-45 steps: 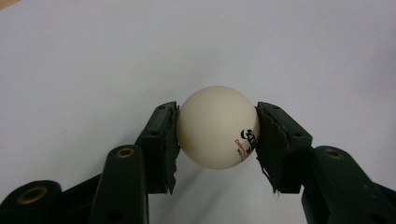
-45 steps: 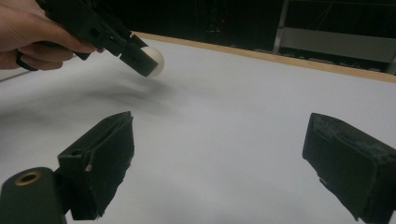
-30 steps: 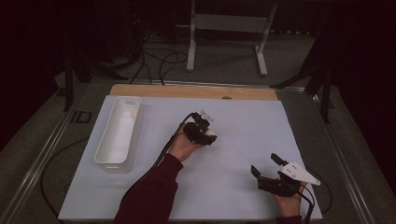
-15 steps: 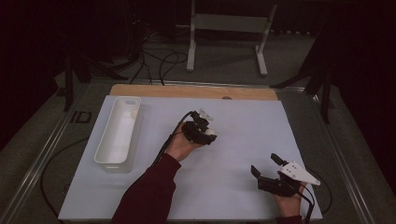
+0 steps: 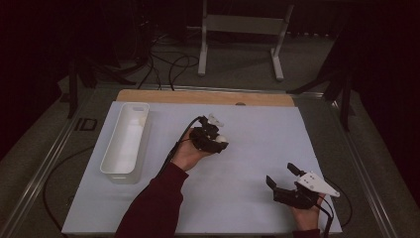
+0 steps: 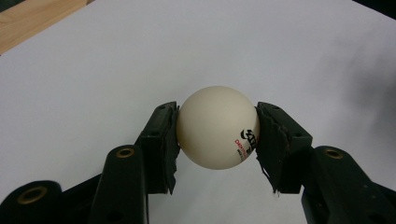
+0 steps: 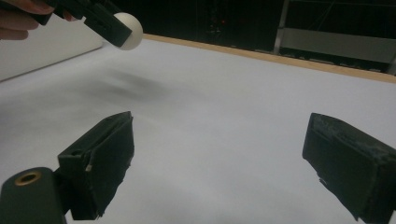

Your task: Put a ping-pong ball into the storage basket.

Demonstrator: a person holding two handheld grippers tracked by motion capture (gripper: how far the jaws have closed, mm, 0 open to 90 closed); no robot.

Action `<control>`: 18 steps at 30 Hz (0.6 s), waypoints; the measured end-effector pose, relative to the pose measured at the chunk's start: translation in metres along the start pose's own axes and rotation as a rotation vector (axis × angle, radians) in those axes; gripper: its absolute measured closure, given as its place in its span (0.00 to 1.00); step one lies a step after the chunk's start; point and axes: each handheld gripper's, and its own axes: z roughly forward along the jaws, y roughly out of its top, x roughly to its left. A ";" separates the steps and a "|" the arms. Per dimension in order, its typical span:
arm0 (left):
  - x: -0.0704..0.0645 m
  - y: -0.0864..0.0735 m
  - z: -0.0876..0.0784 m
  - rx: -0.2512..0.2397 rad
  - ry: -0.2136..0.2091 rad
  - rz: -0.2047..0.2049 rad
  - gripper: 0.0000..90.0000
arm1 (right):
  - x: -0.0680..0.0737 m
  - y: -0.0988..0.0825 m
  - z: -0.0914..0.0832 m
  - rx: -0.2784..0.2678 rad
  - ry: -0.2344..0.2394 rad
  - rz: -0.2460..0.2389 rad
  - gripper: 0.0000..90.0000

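Dark room, cables and a grey metal stand [image 5: 242,29] sitting on the floor behind the table. White sheet [image 5: 247,208] covering the tabletop, a wooden strip [image 5: 148,96] showing along its far edge. White oblong tray [image 5: 115,158] lying on the sheet's left part, long side running away from the person.

Left gripper [image 5: 217,140] hovering over the middle of the sheet, right of the tray and well apart from it, its cable trailing back along the dark red sleeve [image 5: 153,203]. In the left gripper view its pads are pressing both sides of a white ping-pong ball [image 6: 217,127], black and red print facing lower right; ball sitting clear of the sheet below. The right gripper view is catching the same ball [image 7: 130,29] at upper left, held above the sheet with a faint shadow beneath it.

Right gripper [image 5: 285,176] resting near the sheet's front right corner, grey three-cornered plate on top, well apart from the left one. Its jaws are standing wide, nothing between them but bare sheet.
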 end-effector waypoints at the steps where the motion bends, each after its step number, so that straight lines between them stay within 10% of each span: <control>1: 0.000 0.000 -0.001 0.001 0.000 0.001 0.57 | 0.000 0.000 0.000 0.000 0.000 0.000 0.10; 18: -0.001 0.000 -0.016 0.002 -0.004 0.033 0.57 | 0.000 0.000 0.000 0.001 0.000 0.000 0.10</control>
